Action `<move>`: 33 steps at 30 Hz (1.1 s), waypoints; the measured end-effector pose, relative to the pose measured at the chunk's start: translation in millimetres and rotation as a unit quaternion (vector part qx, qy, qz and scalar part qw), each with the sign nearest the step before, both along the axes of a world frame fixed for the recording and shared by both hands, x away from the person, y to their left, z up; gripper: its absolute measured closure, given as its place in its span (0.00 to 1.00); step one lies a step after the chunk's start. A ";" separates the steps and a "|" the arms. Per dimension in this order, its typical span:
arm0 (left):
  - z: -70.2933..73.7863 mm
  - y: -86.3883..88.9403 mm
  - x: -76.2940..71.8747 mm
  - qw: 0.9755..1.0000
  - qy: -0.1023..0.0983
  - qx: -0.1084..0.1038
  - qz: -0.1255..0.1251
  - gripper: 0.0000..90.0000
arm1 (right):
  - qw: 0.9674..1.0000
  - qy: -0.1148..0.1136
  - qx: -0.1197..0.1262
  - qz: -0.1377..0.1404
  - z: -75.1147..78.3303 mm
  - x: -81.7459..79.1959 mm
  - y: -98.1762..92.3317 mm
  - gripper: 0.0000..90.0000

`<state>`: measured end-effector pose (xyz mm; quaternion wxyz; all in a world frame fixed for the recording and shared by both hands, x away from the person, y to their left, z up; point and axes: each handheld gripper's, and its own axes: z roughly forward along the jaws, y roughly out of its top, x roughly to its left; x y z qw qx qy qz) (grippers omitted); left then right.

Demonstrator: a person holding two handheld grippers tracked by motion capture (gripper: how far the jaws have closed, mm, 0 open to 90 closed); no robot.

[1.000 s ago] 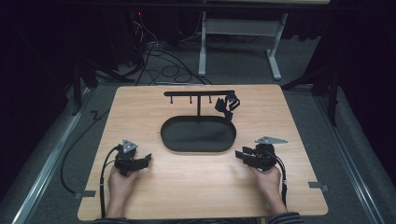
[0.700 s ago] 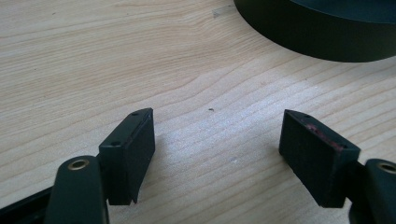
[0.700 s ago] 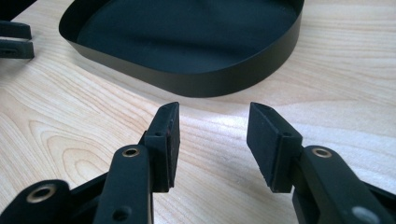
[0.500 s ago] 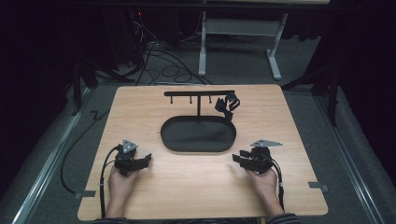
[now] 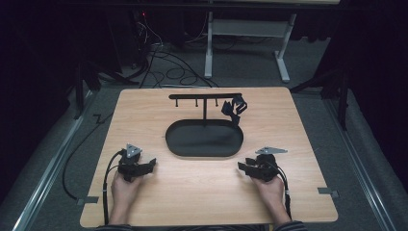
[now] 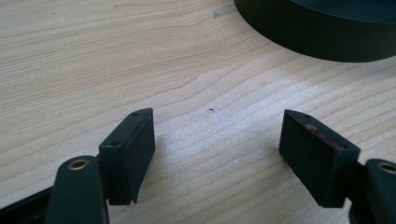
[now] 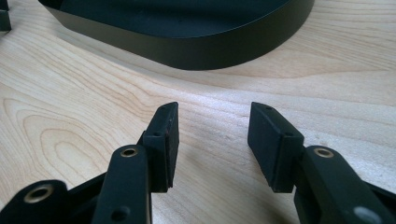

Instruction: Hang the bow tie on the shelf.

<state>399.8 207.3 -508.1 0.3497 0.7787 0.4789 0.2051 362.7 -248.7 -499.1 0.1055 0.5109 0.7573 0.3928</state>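
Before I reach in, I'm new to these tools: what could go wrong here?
The black straps hang off one end of the thin rack, so tugging them might tip it. Each hand-held gripper, left and right, sits open near the tray and could nudge it. The cable may snag.

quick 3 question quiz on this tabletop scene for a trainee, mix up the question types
1. True or false: the left gripper is shut on an object.
2. Multiple choice: the black bundle hangs from which part of the hook stand? A) its left end B) its middle post C) its right end
3. Fill in: the stand's post rises from a black oval ____.

Key:
1. False: its jaws stand apart over bare table, as do the right gripper's.
2. C
3. tray
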 end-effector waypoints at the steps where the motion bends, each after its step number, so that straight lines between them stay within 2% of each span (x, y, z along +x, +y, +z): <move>1: 0.0 0.0 0.0 1.000 0.000 0.000 0.000 0.30 | 1.000 0.000 0.001 0.000 -0.1 -0.3 0.7 0.61; 8: 0.0 -0.1 -0.1 1.000 0.000 0.000 -0.001 0.30 | 1.000 -0.006 -0.007 0.006 -0.6 -2.0 5.3 0.60; 15: 0.0 -0.1 -0.2 1.000 0.000 0.001 -0.001 0.30 | 0.999 -0.030 -0.013 0.011 -3.8 -5.2 7.2 0.58; 23: 0.0 -0.2 -0.2 1.000 0.000 0.000 -0.001 0.30 | 0.999 -0.033 -0.019 0.013 -3.8 -6.1 8.7 0.56; 28: -0.1 -0.2 -0.4 1.000 0.000 0.000 -0.001 0.30 | 0.998 -0.040 -0.038 0.017 -3.5 -7.7 12.6 0.54; 29: -0.1 -0.2 -0.4 1.000 0.000 0.000 -0.001 0.30 | 0.997 -0.047 -0.056 0.020 -3.3 -8.9 16.0 0.53; 30: -0.1 -0.2 -0.4 1.000 0.000 0.000 -0.001 0.30 | 0.997 -0.047 -0.056 0.020 -3.3 -8.9 16.0 0.53; 33: 0.0 -0.2 -0.4 1.000 0.000 0.000 -0.001 0.30 | 0.995 -0.056 -0.080 0.024 -3.3 -11.0 21.1 0.52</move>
